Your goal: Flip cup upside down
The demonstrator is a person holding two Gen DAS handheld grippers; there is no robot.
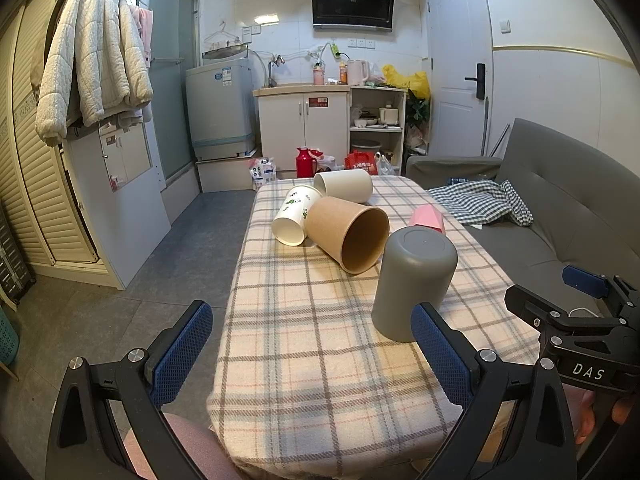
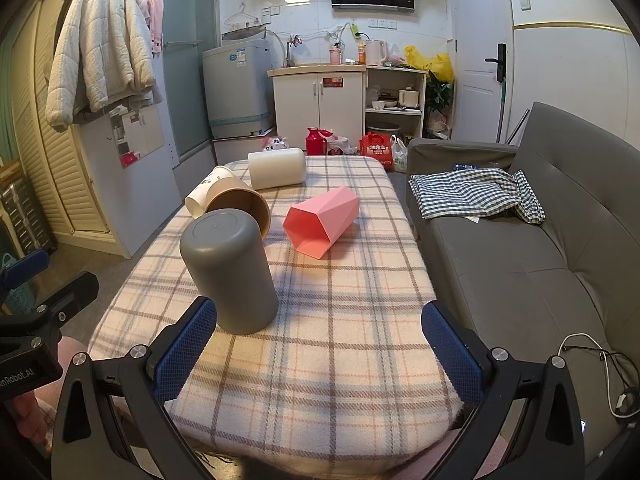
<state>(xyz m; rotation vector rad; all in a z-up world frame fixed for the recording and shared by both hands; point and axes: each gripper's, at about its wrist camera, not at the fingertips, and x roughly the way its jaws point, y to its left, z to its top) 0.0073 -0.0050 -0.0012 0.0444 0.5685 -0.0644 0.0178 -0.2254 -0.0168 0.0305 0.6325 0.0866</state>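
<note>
A grey cup (image 1: 414,282) (image 2: 230,270) stands upside down on the plaid-covered table (image 1: 320,352) (image 2: 340,320). A brown paper cup (image 1: 346,234) (image 2: 244,204), a white printed paper cup (image 1: 294,214) (image 2: 202,196), a cream cup (image 1: 346,186) (image 2: 276,168) and a pink faceted cup (image 2: 322,220) lie on their sides behind it. My left gripper (image 1: 312,348) is open and empty at the table's near edge, left of the grey cup. My right gripper (image 2: 320,344) is open and empty, right of the grey cup.
A grey sofa (image 2: 540,248) with a checked cloth (image 2: 476,194) runs along the table's right side. Open floor (image 1: 152,264) lies to the left, with cabinets, a washing machine and bags at the far wall. The right gripper's body shows in the left wrist view (image 1: 580,328).
</note>
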